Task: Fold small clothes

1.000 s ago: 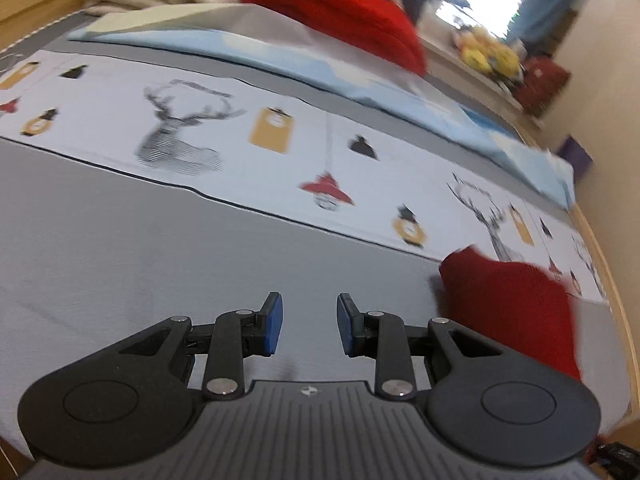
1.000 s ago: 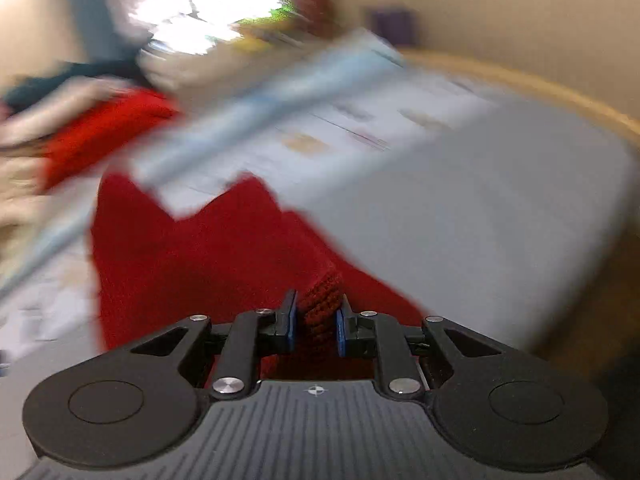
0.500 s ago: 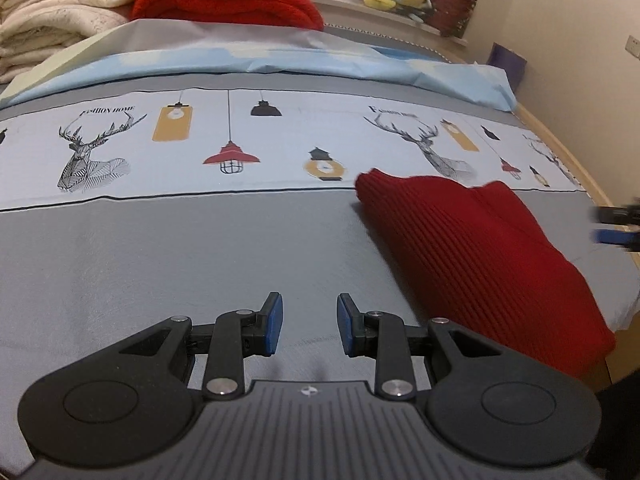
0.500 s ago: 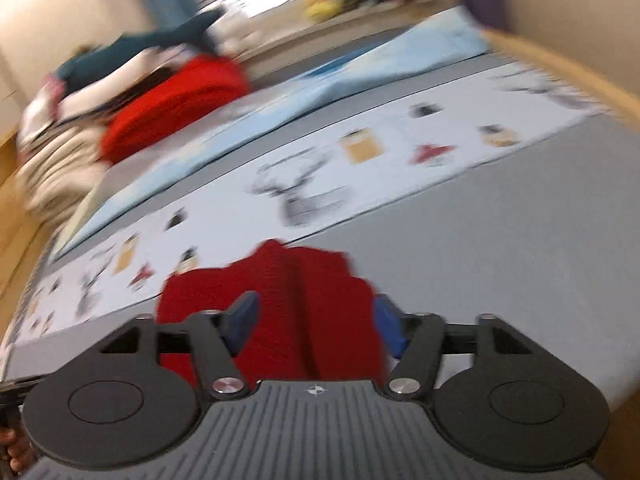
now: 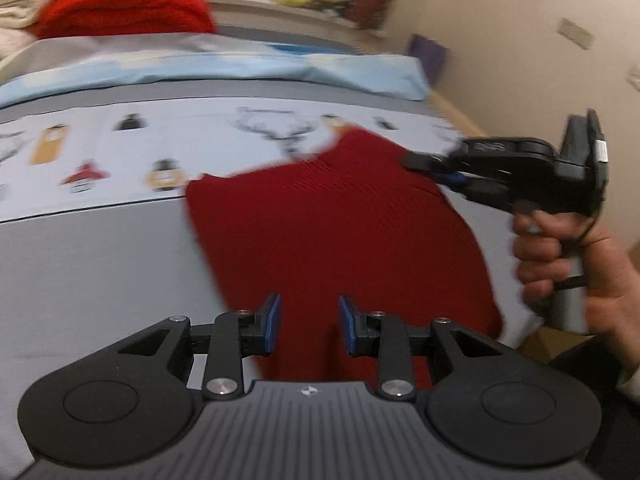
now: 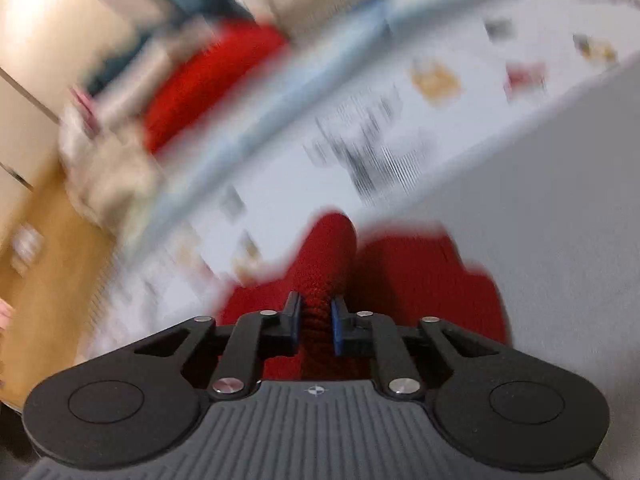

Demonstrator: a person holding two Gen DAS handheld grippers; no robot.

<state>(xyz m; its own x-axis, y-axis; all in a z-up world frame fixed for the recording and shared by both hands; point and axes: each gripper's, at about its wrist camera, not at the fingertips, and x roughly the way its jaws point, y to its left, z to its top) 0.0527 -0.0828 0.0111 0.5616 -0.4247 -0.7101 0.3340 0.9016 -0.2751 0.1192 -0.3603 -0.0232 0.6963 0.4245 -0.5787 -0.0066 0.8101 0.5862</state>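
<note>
Left gripper [image 5: 307, 326]: jaws parted a little, nothing pressed between them, held above the near edge of the red knit garment [image 5: 344, 232].

Right gripper [image 6: 313, 322]: jaws closing, a raised fold of the garment [image 6: 324, 264] seen pinched between the blue pads; gripped by a hand [image 5: 560, 256] at the garment's far right corner.

Red knit garment: spread on the bed [image 5: 100, 248], across its grey band and onto the printed strip of deer and lanterns.

Folded red blanket [image 5: 128, 8]: well beyond, at the bed's far end.
</note>
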